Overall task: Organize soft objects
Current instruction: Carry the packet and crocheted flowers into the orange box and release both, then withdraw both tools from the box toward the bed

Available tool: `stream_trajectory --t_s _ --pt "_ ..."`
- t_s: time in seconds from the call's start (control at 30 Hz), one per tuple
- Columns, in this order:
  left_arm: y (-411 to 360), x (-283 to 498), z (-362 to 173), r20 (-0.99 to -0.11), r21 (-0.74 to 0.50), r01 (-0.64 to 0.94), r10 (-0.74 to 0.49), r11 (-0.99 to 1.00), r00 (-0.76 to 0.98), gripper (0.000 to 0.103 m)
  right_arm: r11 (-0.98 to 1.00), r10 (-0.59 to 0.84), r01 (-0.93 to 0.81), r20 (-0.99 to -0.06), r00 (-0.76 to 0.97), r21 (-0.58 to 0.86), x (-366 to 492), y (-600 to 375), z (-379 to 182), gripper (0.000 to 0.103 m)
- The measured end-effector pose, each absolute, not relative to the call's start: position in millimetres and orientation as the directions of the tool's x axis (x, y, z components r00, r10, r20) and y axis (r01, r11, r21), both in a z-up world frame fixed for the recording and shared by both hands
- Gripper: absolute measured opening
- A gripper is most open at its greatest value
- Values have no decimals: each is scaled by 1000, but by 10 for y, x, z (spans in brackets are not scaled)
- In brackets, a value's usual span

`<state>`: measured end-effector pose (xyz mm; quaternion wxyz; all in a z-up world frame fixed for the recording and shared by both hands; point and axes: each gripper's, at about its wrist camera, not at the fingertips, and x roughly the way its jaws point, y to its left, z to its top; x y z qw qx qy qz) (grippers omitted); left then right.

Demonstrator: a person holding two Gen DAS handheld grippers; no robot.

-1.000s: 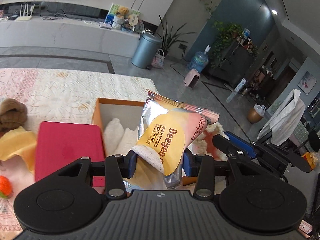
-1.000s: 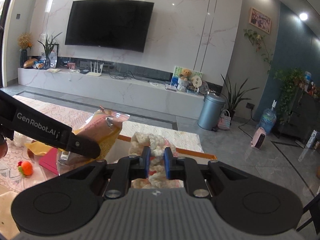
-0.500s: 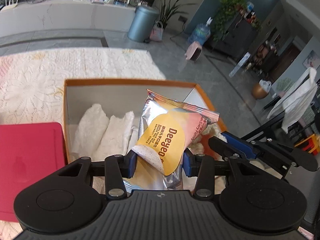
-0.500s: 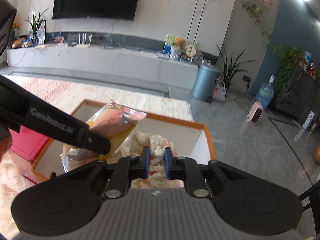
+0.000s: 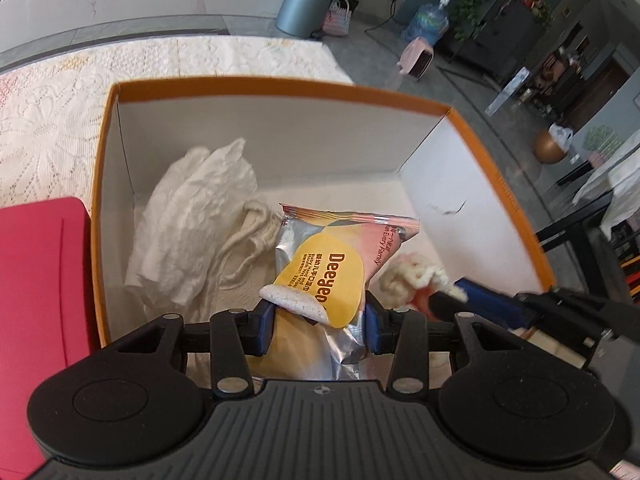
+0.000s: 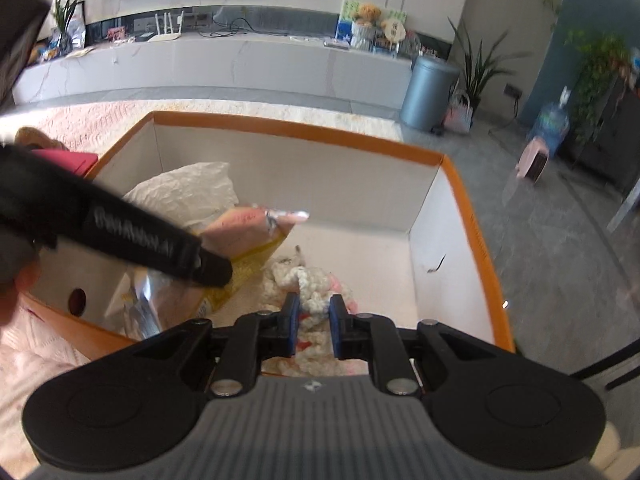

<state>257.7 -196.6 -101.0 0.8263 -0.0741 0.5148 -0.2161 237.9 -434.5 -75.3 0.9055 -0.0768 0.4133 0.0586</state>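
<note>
You are clamping the wet-wipes pack (image 5: 320,276) in your left gripper (image 5: 320,322) over the orange-rimmed box (image 5: 280,88). Your right gripper (image 6: 314,326) is opening around the knitted toy (image 6: 308,280) inside; releasing unevenly could snag its yarn.

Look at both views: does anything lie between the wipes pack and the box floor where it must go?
Nothing visible does. The pack, held in the left tool, hangs inside the box over bare floor, between the white paper and the fluffy toy.
</note>
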Motion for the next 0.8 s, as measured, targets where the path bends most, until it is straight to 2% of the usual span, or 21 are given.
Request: stream_trajectory --t_s 0.27,0.3,0.37,0.4,0.43,0.6,0.7,0.8 --pt "-1962 2545 -985 -833 -330 280 -418 901 364 53 977 39 -183 -764 644 -105 2479 -4319 -736 21" --pt "-1950 2528 -967 -831 -330 278 -418 902 368 54 978 39 -182 -763 645 -104 2458 -4300 -722 25" --pt "-1930 2507 -922 -818 -337 277 -426 900 387 66 979 35 -173 -758 652 -104 2433 -4296 -689 36" --pt "-1903 2484 -889 -809 -345 276 -434 897 396 68 980 29 -166 -752 658 -107 2413 -4298 -668 42" --pt "-1878 2475 -855 -801 -353 274 -440 895 405 72 981 24 -162 -749 662 -111 2404 -4300 -651 44" --pt "-1786 2418 -634 -774 -361 273 -450 892 446 74 984 0 -132 -733 680 -122 2320 -4285 -535 49" --pt "-1725 2327 -482 -746 -363 281 -458 889 484 76 984 -13 -115 -708 706 -133 2213 -4249 -451 63" --pt "-1656 2164 -308 -710 -334 301 -449 893 543 76 985 -13 -107 -685 728 -132 2099 -4181 -360 63"
